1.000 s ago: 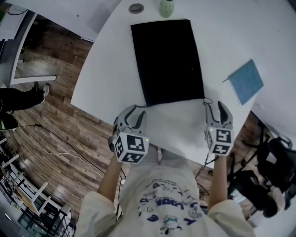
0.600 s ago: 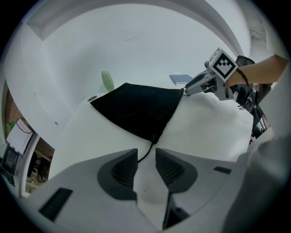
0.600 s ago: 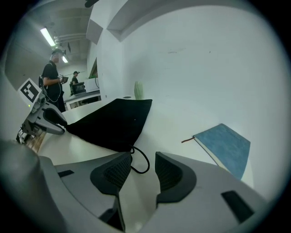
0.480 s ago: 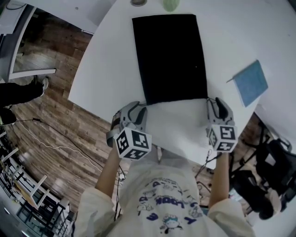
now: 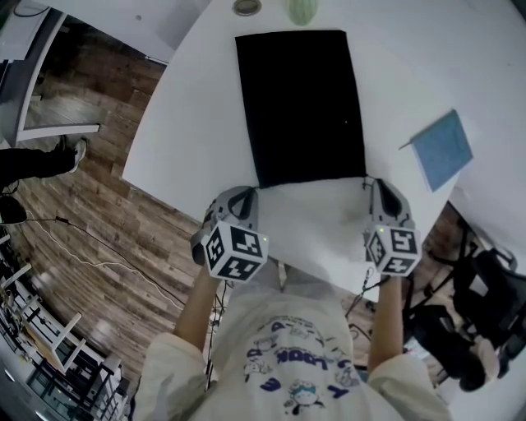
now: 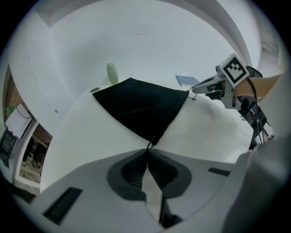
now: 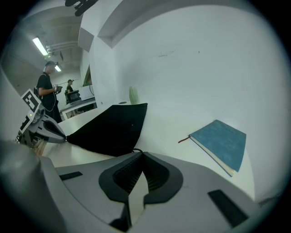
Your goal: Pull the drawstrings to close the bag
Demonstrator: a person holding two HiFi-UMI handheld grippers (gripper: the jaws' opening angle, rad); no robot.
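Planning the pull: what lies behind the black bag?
A pale green object and a small round disc beyond the black bag. Whatever is beneath the bag is covered.

White table (image 5: 189, 123) fills 12 to 3 o'clock. Wood-plank floor (image 5: 90, 197) at 9, black chair (image 5: 460, 337) at 4. Rt gripper view: white wall (image 7: 191, 54), ceiling strip light (image 7: 40, 45) on at 10.

Table (image 5: 189, 123) open beside the bag (image 5: 300, 103); notebook (image 5: 442, 150) right (vase (image 5: 301, 10), perhaps, behind).

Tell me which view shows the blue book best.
Right gripper view: the blue book lies near and large, ribbon and page edges visible. Head view shows the book whole but small; left gripper view, a distant sliver.
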